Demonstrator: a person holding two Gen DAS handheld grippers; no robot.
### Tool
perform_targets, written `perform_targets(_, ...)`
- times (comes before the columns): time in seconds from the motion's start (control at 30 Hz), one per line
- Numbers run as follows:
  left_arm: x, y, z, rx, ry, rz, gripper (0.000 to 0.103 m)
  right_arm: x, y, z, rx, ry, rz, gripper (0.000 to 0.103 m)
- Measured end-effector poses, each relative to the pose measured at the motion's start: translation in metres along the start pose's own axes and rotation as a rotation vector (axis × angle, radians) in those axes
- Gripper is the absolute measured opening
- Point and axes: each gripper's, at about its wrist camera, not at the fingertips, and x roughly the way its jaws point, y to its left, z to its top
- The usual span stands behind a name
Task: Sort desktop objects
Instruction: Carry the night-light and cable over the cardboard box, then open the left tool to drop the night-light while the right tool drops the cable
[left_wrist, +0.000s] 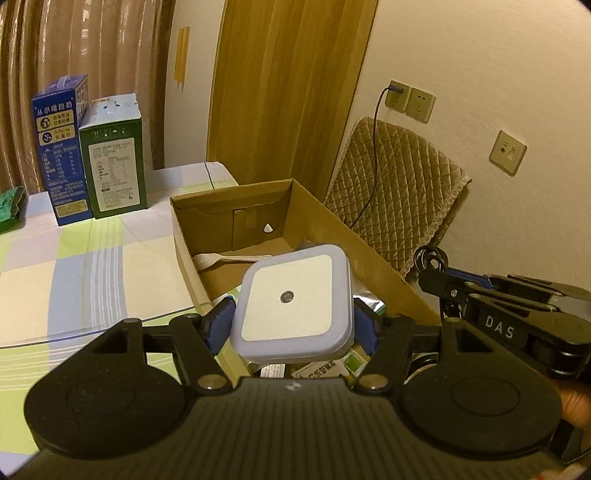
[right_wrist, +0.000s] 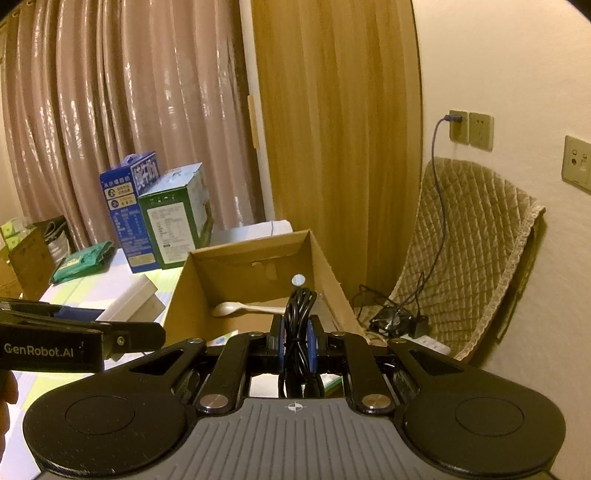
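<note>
My left gripper (left_wrist: 293, 325) is shut on a square white night light (left_wrist: 291, 301) with a small round sensor in its face, held over the near end of an open cardboard box (left_wrist: 236, 199). A white plastic spoon (left_wrist: 221, 259) lies on the box floor, with packets beneath the night light. My right gripper (right_wrist: 296, 341) is shut on a coiled black cable (right_wrist: 301, 310), held just before the same cardboard box (right_wrist: 207, 273); the spoon (right_wrist: 236, 308) shows inside. The right gripper (left_wrist: 428, 275) appears at the right of the left wrist view with the cable (left_wrist: 430, 258).
A blue carton (left_wrist: 61, 147) and a green carton (left_wrist: 114, 155) stand at the back of the checked tablecloth (left_wrist: 74, 266). A quilted chair (left_wrist: 395, 199) sits right of the box, with wall sockets (left_wrist: 408, 98) and a plugged cord above. A green pouch (right_wrist: 81, 262) lies at the far left.
</note>
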Motion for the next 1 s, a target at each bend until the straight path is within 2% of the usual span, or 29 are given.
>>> perform_targets(0.37, 0.041, 0.001, 0.012, -0.011, 0.051, -0.058, 0.063, 0.022, -0.013, 0.005, 0.017, 0.016, -0.018, 0.009)
perform_targets(0.43, 0.044, 0.000, 0.013, -0.007, 0.042, -0.046, 0.065, 0.024, -0.015, 0.004, 0.020, 0.019, -0.017, 0.009)
perform_targets(0.83, 0.025, 0.027, 0.007, -0.075, 0.014, 0.030, 0.067, 0.031, -0.010, 0.000, 0.032, 0.039, 0.014, 0.009)
perform_targets(0.93, 0.019, 0.031, 0.004, -0.089, 0.008, 0.042, 0.068, 0.035, -0.004, 0.002, 0.033, 0.042, 0.040, 0.009)
perform_targets(1.0, 0.016, 0.033, 0.001, -0.099, 0.006, 0.047, 0.070, 0.038, -0.001, 0.005, 0.036, 0.031, 0.089, 0.009)
